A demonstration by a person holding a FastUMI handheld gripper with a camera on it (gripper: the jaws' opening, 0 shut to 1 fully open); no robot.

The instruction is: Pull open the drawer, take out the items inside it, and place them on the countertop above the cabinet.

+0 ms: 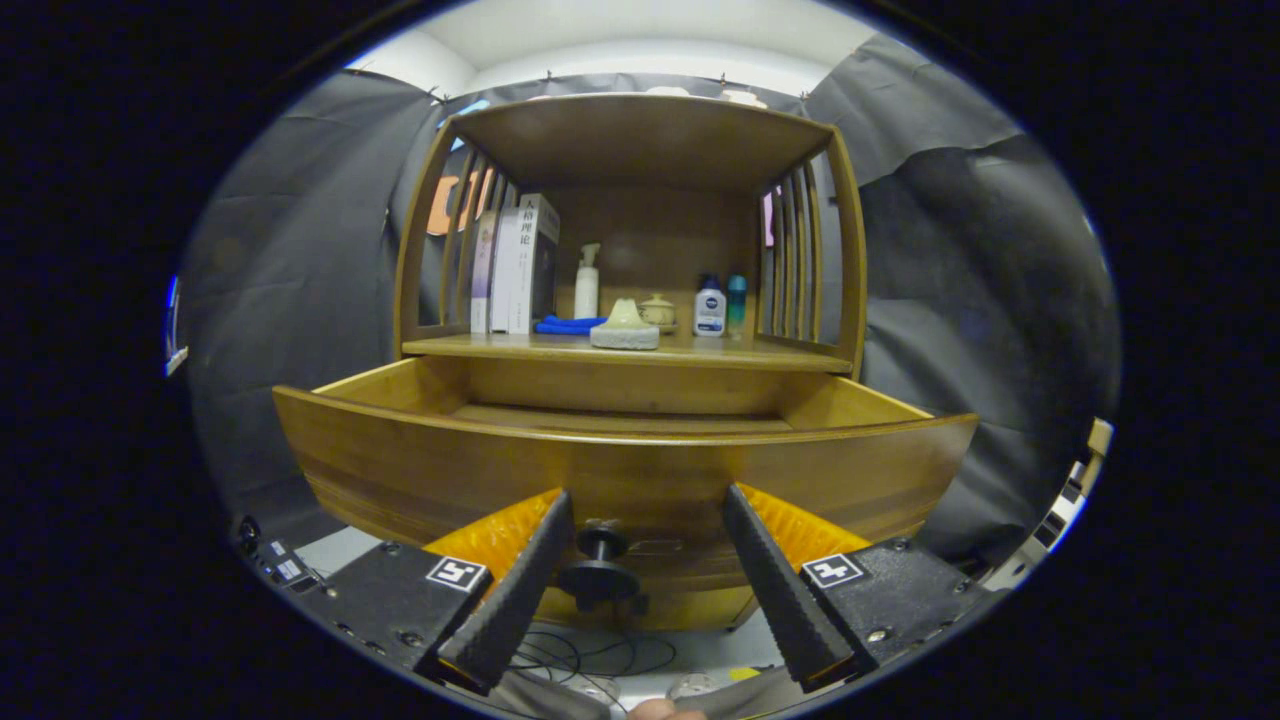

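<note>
Claw (648, 505) spread wide, released, straddling the small dark round knob (600, 560) without touching. Curved-front wooden drawer (620, 470) pulled out below the counter (640, 350). Contents hidden; next, probably lifting over the front and reaching in.

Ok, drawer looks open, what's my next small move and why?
Probably lift the hand-held gripper up over the drawer front to see inside: the drawer is pulled out, the fingers stand open either side of the knob, and the front panel hides its contents.
</note>
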